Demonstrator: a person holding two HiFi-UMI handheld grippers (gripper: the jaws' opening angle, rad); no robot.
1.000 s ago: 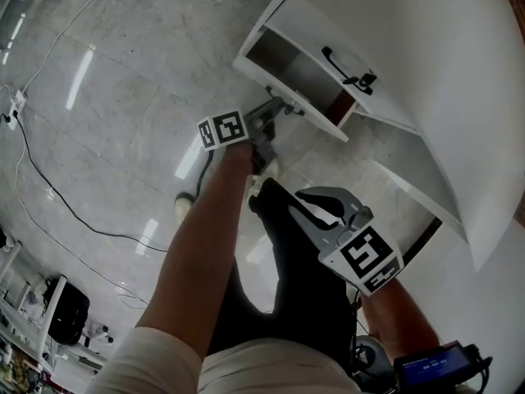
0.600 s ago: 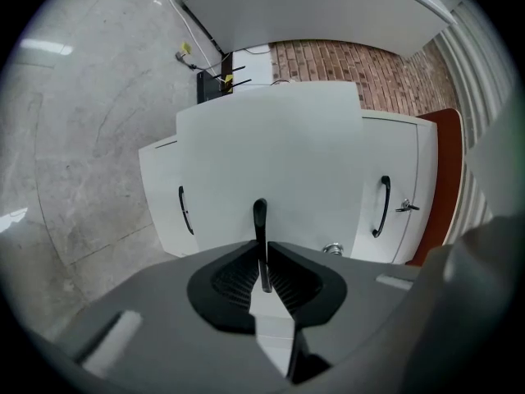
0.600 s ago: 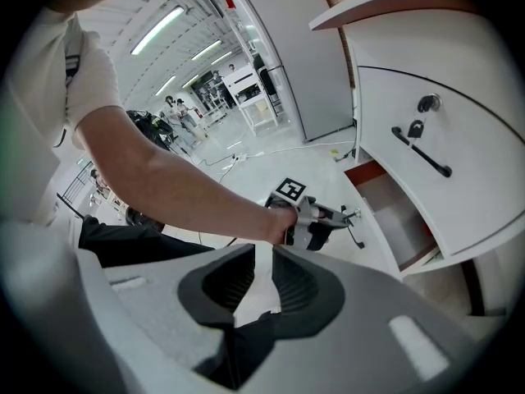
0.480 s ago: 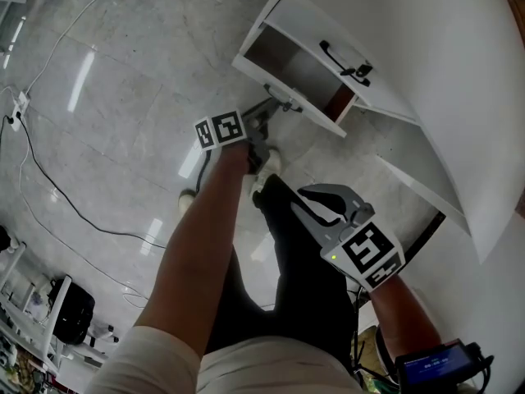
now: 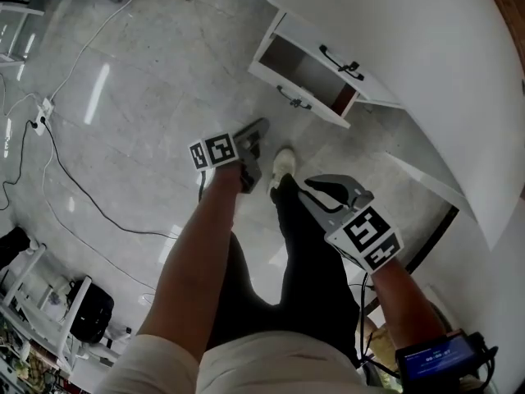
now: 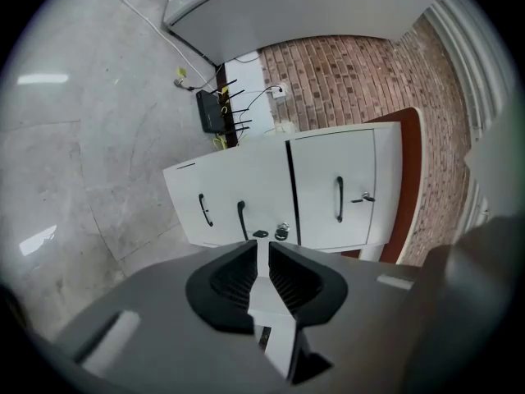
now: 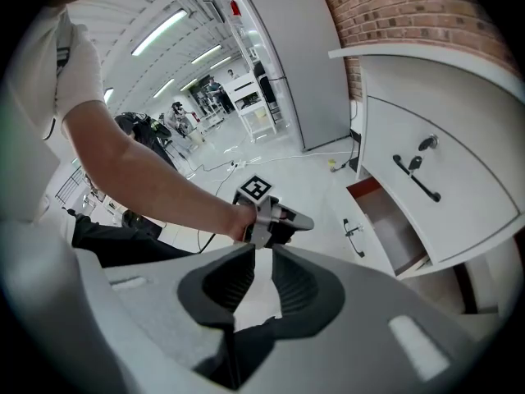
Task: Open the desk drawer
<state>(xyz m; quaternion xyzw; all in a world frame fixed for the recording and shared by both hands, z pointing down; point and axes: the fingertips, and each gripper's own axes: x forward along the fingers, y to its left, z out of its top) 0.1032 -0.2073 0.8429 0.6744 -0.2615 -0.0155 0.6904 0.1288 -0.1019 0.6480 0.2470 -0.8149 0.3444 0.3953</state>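
Note:
The white desk (image 5: 426, 64) fills the top right of the head view. Its lower drawer (image 5: 300, 78) stands pulled out, showing a bare brown inside, with a dark handle (image 5: 294, 99) on its front. The drawer above it keeps its black handle (image 5: 337, 60) flush with the desk. My left gripper (image 5: 261, 126) hangs a short way below and left of the drawer front, apart from the handle, jaws shut on nothing. My right gripper (image 5: 313, 185) sits lower, over the person's leg, also shut and empty. The right gripper view shows the open drawer (image 7: 385, 228) and the left gripper (image 7: 275, 216).
A black cable (image 5: 82, 195) and a power strip (image 5: 41, 105) lie on the grey tiled floor at left. The person's legs and a white shoe (image 5: 283, 162) stand below the drawer. A black bag (image 5: 90, 310) sits at the bottom left. A black router (image 6: 209, 112) lies by the brick wall.
My left gripper was at the drawer's handle; it has drawn back down and left, away from it. The drawer stays open. The right gripper has barely moved.

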